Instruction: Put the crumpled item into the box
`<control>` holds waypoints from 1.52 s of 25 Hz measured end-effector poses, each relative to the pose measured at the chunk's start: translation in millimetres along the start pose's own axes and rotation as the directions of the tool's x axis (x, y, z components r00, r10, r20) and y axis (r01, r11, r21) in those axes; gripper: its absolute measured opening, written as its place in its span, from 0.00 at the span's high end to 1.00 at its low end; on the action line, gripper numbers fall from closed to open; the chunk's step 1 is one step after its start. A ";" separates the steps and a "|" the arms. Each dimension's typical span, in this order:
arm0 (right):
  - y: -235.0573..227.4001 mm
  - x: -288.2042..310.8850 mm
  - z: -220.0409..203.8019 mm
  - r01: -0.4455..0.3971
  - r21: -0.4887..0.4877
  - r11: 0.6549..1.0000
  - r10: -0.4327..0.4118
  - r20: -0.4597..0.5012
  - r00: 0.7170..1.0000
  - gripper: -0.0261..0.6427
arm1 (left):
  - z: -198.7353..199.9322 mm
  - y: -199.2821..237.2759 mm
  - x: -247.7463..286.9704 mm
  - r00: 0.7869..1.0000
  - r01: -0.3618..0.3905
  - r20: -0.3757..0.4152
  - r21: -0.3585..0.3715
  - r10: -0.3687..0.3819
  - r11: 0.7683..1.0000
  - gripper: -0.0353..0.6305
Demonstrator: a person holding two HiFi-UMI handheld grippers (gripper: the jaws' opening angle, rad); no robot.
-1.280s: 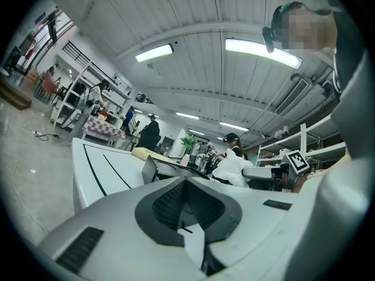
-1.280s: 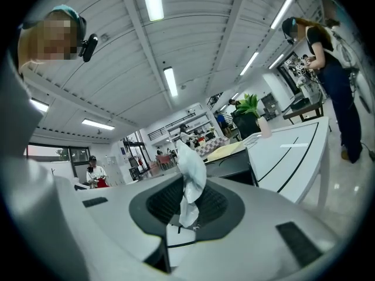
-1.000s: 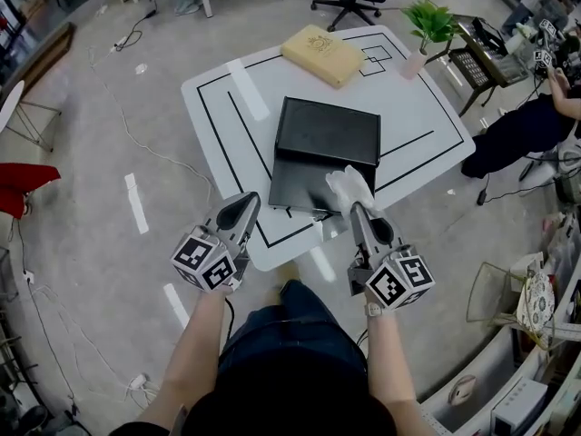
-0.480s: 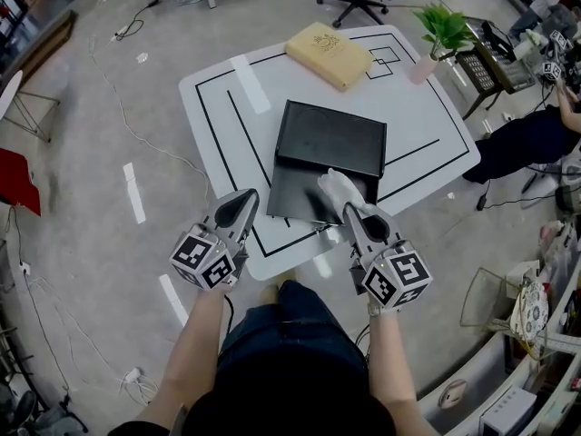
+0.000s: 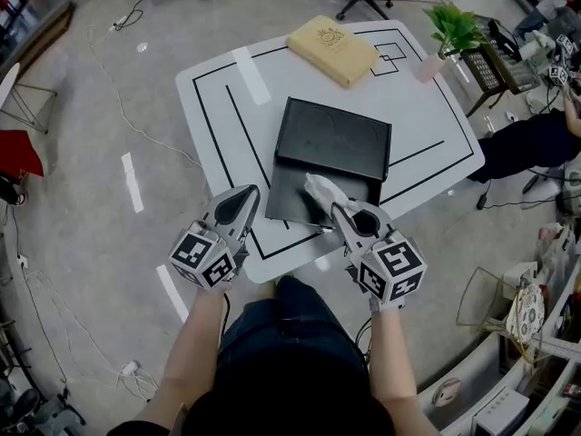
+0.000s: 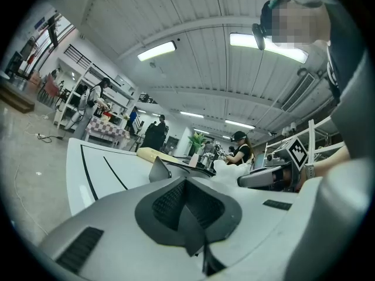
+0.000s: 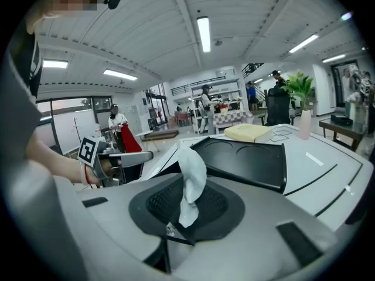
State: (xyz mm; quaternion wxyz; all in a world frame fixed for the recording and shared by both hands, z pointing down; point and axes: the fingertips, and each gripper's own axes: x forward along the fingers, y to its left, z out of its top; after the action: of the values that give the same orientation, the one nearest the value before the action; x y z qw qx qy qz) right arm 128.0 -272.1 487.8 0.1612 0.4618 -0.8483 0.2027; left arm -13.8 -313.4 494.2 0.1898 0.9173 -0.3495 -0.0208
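Right hand-held gripper (image 5: 336, 214): pinching the crumpled item (image 5: 320, 192).
Box (image 5: 334, 142): lying straight ahead of it (black, nearer this arm).
Left hand-held gripper (image 5: 241, 200): hovering clenched, empty.

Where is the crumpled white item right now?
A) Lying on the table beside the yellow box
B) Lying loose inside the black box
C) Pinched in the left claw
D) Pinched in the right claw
D: the right gripper view shows the crumpled white item clamped between the pads of the right claw, while the left claw is shut with nothing in it.
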 end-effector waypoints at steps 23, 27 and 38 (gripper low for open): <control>13.9 34.7 -25.4 -0.289 0.105 0.952 0.307 -0.343 0.888 0.88 | -2.4 19.7 8.2 0.997 -0.077 -0.012 0.023 0.078 0.997 0.95; 5.3 40.4 -33.9 -0.264 0.106 0.959 0.284 -0.407 0.868 0.87 | -3.5 23.7 6.1 0.996 -0.092 -0.016 0.024 0.092 0.996 0.95; -21.0 49.4 -48.5 -0.126 0.015 0.992 0.117 -0.486 0.866 0.83 | -6.9 30.2 4.3 0.994 -0.109 -0.016 0.016 0.109 0.994 0.95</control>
State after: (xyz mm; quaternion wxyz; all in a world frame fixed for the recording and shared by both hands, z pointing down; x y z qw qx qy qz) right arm 124.3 -294.0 556.6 0.3597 0.3404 -0.8098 0.3147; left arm -28.5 -334.5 511.9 0.1866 0.8984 -0.3975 0.0001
